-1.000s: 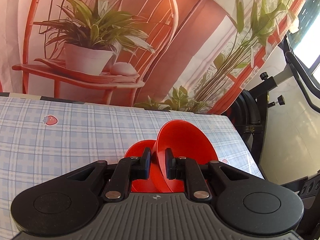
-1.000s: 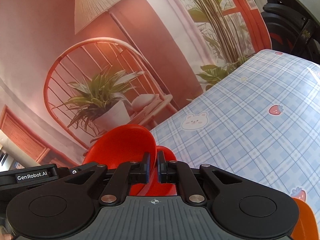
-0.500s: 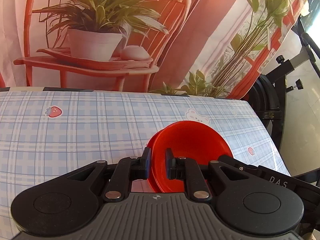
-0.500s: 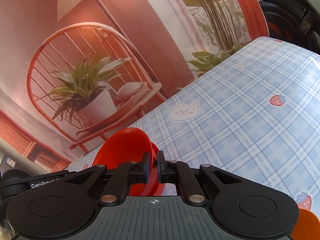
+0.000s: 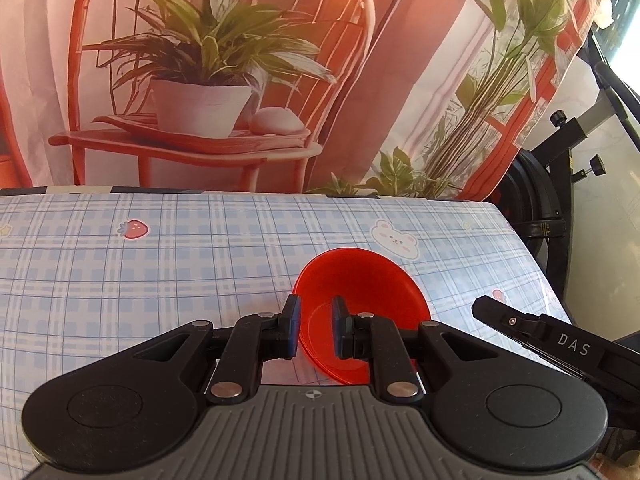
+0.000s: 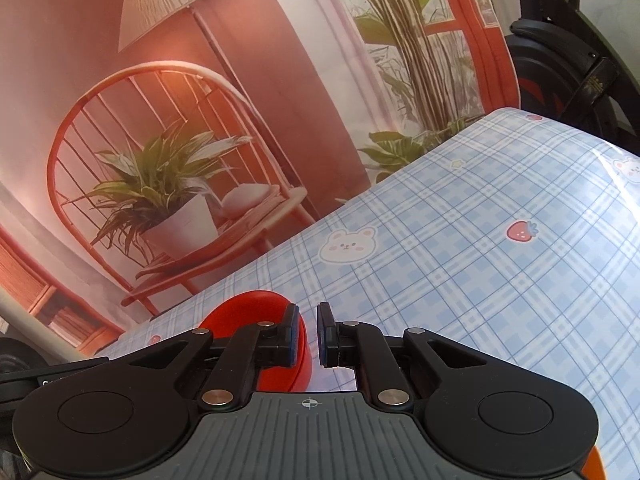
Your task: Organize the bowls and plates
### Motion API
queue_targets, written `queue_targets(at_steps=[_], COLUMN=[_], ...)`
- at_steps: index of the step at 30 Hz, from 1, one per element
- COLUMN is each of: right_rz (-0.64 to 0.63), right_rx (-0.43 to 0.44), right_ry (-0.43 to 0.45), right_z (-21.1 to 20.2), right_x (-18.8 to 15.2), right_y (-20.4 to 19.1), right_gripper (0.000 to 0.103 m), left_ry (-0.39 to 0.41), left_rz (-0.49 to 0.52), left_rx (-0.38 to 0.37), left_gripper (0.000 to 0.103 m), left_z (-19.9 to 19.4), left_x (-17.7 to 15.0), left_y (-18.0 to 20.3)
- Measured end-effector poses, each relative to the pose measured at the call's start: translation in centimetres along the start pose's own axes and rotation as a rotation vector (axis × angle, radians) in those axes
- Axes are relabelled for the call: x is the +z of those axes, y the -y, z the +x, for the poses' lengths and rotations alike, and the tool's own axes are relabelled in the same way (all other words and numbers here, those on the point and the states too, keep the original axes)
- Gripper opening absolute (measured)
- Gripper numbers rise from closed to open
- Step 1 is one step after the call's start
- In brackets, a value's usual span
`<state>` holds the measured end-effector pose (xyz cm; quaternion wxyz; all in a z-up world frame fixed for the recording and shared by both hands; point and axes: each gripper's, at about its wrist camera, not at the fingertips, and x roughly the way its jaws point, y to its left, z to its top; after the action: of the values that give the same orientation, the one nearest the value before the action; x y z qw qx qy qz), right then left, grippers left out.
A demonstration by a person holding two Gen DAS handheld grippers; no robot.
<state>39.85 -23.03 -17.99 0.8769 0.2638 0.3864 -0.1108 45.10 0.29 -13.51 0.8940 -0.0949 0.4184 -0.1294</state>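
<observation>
A red bowl (image 5: 360, 300) rests on the blue checked tablecloth (image 5: 160, 272). My left gripper (image 5: 316, 330) is shut on the bowl's near rim, one finger inside and one outside. In the right wrist view the same red bowl (image 6: 248, 310) sits just left of my right gripper (image 6: 308, 334). The right gripper's jaws stand slightly apart with nothing between them; the bowl lies outside its left finger (image 6: 290, 334). The right gripper's body (image 5: 560, 340) shows at the right of the left wrist view.
An orange dish edge (image 6: 598, 462) peeks out at the lower right of the right wrist view. A printed backdrop with a chair and plants hangs behind the table. An exercise bike (image 5: 560, 184) stands past the table's right end.
Both grippers came down toward the table with the red bowls. The right gripper let go and its jaws parted; only one red bowl shows now, held by the left gripper.
</observation>
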Motion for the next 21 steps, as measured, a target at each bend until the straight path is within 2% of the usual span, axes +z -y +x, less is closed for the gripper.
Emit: queue_targets(at_steps=[4, 8, 14, 21], right_rz=[-0.045, -0.031, -0.084, -0.083], right_rx=[-0.045, -0.075, -0.125, -0.224], right_ry=[0.066, 0.120, 0.210, 0.298], right_z=[-3.2, -6.0, -9.5, -13.8], right_x=[-0.5, -0.7, -0.3, 1.2], right_y=[0.6, 2.0, 4.3, 9.6], right_gripper=[0.010, 0.010, 0.010, 0.010], left_ry=[0.028, 0.062, 0.083, 0.083], left_rz=[0.040, 0.074, 0.138, 0.167], left_rx=[-0.004, -0.032, -0.074, -0.119], left_gripper=[0.017, 0.017, 0.022, 0.022], left_z=[-1.7, -3.0, -3.6, -2.8], left_x=[-0.2, -0.4, -1.3, -2.4], left_y=[2.1, 4.9, 9.3, 13.8])
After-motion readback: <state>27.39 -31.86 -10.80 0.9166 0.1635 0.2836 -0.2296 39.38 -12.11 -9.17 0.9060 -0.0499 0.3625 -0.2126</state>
